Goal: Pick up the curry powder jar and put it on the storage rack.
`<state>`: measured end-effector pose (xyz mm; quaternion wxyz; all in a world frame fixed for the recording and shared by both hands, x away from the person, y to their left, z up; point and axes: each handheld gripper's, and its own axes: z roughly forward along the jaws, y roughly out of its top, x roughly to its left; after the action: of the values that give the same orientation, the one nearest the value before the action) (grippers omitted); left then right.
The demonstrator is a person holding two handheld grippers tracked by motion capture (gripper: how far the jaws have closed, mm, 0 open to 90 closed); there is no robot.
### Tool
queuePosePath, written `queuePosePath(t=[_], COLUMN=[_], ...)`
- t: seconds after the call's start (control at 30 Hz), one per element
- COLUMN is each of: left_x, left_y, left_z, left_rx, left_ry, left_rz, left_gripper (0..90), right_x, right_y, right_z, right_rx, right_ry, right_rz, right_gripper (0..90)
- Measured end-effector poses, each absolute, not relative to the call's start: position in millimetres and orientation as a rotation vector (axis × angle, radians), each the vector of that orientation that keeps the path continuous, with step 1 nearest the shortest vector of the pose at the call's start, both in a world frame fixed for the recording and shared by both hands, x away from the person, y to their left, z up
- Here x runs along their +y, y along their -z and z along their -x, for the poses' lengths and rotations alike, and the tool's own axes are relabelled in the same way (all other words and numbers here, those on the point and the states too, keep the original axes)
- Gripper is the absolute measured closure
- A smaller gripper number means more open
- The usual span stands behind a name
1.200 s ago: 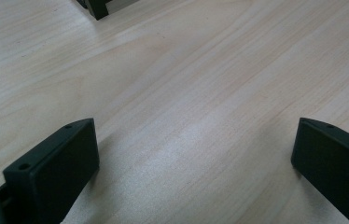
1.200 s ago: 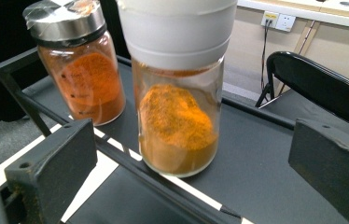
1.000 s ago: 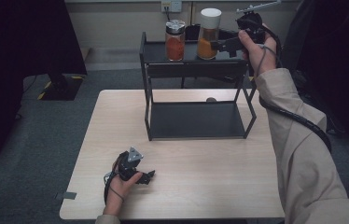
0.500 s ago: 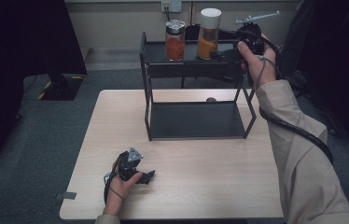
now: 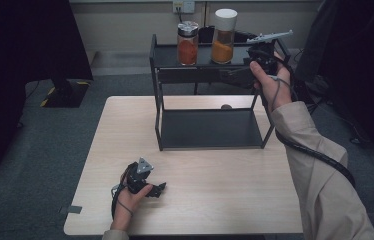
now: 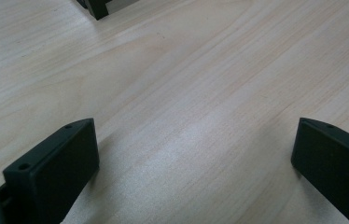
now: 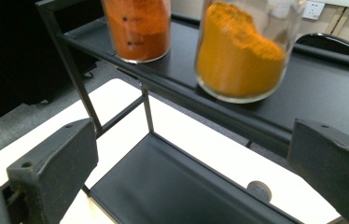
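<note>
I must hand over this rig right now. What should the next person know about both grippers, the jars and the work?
Left gripper: open, empty, resting low on the table.
Right gripper: open, empty, raised at the rack's top shelf, apart from the yellow-powder jar.
Both that jar and the red-powder jar stand upright on the top shelf; lower shelf bare.
Done: both jars shelved, it seems. Left: probably just bringing the right gripper back.

Both jars' (image 7: 240, 51) tops (lids included) are cut off by the right gripper view's edge.
</note>
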<state>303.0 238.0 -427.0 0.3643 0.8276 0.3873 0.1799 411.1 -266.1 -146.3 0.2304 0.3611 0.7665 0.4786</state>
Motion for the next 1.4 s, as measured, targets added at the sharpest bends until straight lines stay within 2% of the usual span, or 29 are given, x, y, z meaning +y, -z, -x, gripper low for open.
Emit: queuePosePath(t=[1.4], left_x=[238.0], left_y=[427.3], left_z=[-302.9], left_rx=[0.996], left_ry=[-0.463], left_rz=[-2.128], left_gripper=[0.0], right_x=[-272.8], right_y=[203.8], right_z=[-391.0], right_rx=[2.208], right_ry=[-1.355], right_rz=[-0.938], right_gripper=[0.9])
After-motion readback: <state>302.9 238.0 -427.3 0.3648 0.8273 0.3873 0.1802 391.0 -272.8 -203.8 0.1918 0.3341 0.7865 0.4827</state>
